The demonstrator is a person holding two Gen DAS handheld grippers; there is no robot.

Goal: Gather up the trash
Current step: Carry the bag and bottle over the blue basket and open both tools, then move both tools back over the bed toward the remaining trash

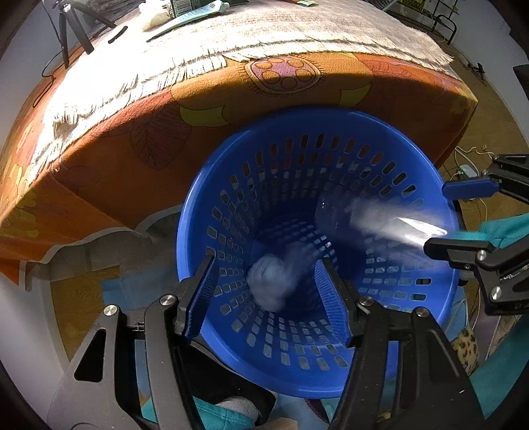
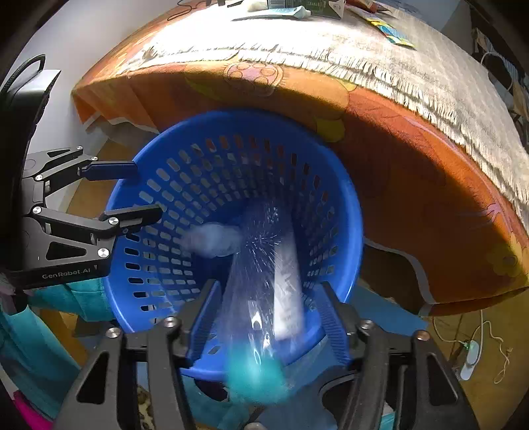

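Left wrist view: we see the blue basket (image 1: 317, 251) from above, mouth tipped toward us, perforated wall all round.
Wad: white crumpled ball (image 1: 269, 284), blurred, inside the basket near the bottom; in right wrist view it shows as a pale smear (image 2: 215, 239) against the inner wall.
Bottle: clear plastic bottle (image 2: 264, 291), teal cap end nearest the right cam, body pointing down into the basket; heavily motion-blurred. In left view it crosses the basket's right side (image 1: 370, 221), bright glare at its upper end.
Bottle contact: it lies between the right fingers, but we see a gap on each side; touch w/ pads cannot be confirmed.
Left gripper (image 1: 266, 291): jaws spread wide, nothing held, poised over the basket mouth; wad sits between the fingers in line of sight only, lower down.
Right gripper (image 2: 266, 317): jaws spread wide, over the near rim; bottle w/ cap end between them, not clamped.
Cross-check: each gripper appears in the other's view at the basket rim, fingers apart.
Basket position: on the floor, touching or just beside the table's draped edge.
Table cover: orange patterned cloth (image 1: 139, 132), w/ a fringed pale runner (image 1: 264, 29) on top.
Tabletop items: light-blue tube (image 2: 284, 12), colourful wrapper (image 2: 393, 31), far from the basket.
Floor: white cable (image 2: 479, 337) at right.
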